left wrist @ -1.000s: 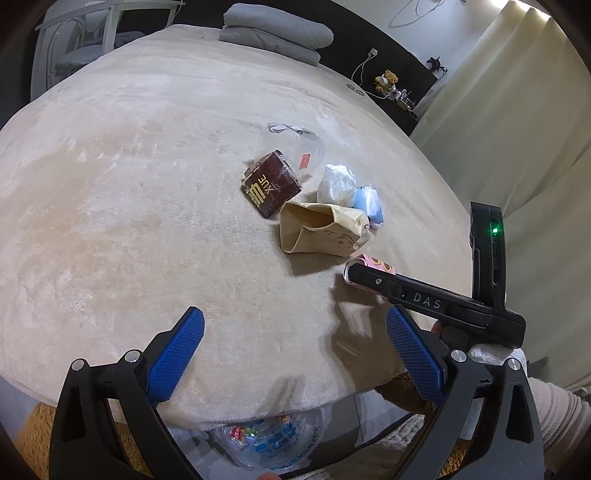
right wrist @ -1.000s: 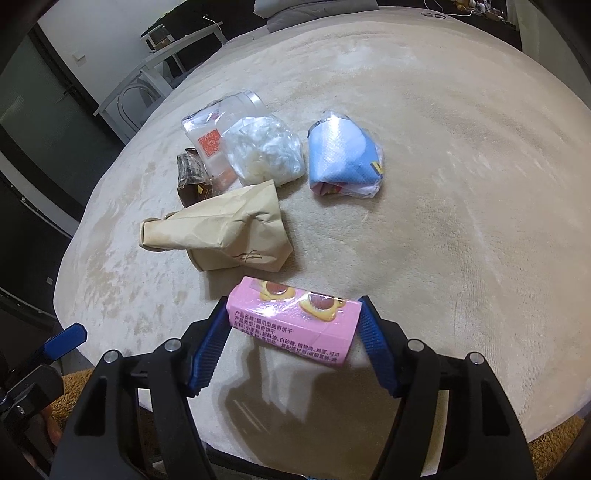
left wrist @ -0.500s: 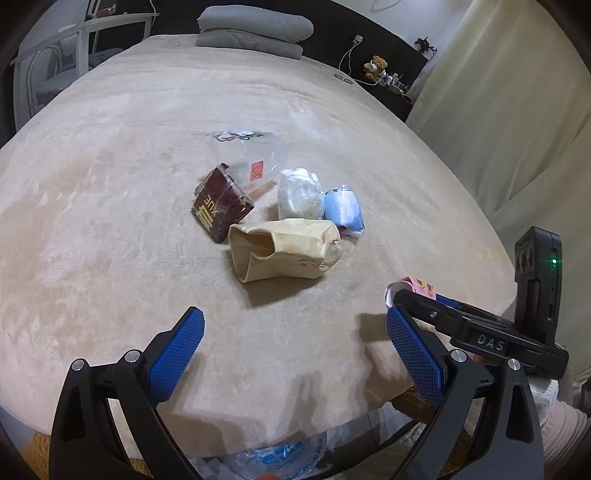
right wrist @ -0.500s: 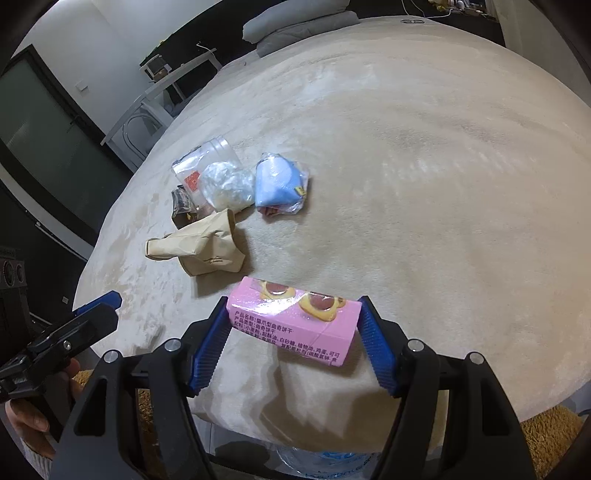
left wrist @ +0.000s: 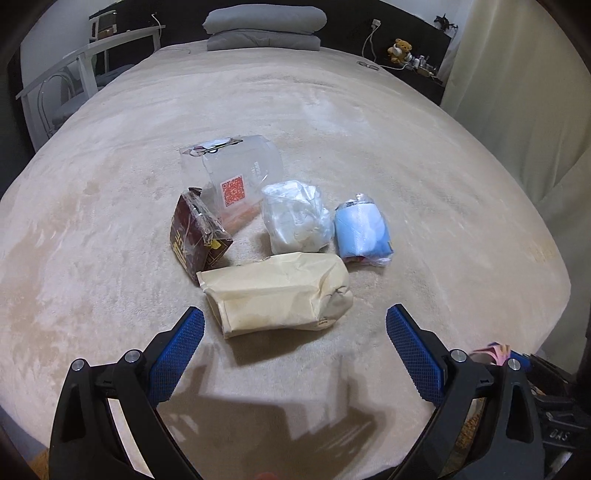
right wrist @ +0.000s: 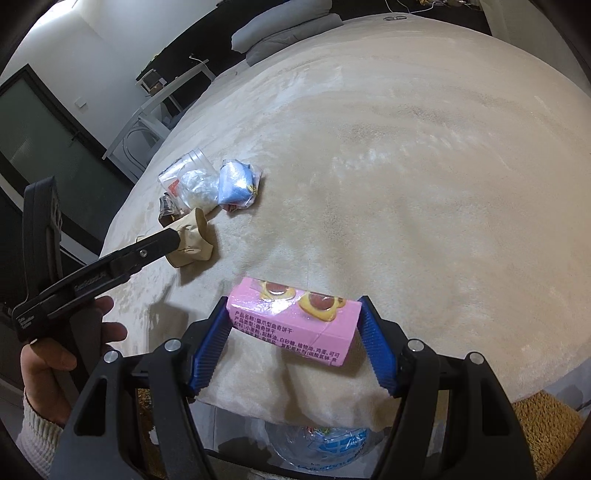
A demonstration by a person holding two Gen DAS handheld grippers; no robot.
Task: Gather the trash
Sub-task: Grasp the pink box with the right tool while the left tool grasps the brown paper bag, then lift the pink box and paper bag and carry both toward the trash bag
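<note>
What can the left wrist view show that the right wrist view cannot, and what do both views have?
Only the left wrist view shows the open left gripper from behind, the teddy bear on the far shelf, and the dark red box clearly. Only the right wrist view shows the right gripper shut on the pink biscuit box, the clear bag below the bed edge, and the person's left hand. Both show the brown paper bag, the blue packet, the white plastic bundle and the grey pillows.

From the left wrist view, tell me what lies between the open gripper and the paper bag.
Only bare blanket: the left gripper, open, faces the brown paper bag with nothing between them.
</note>
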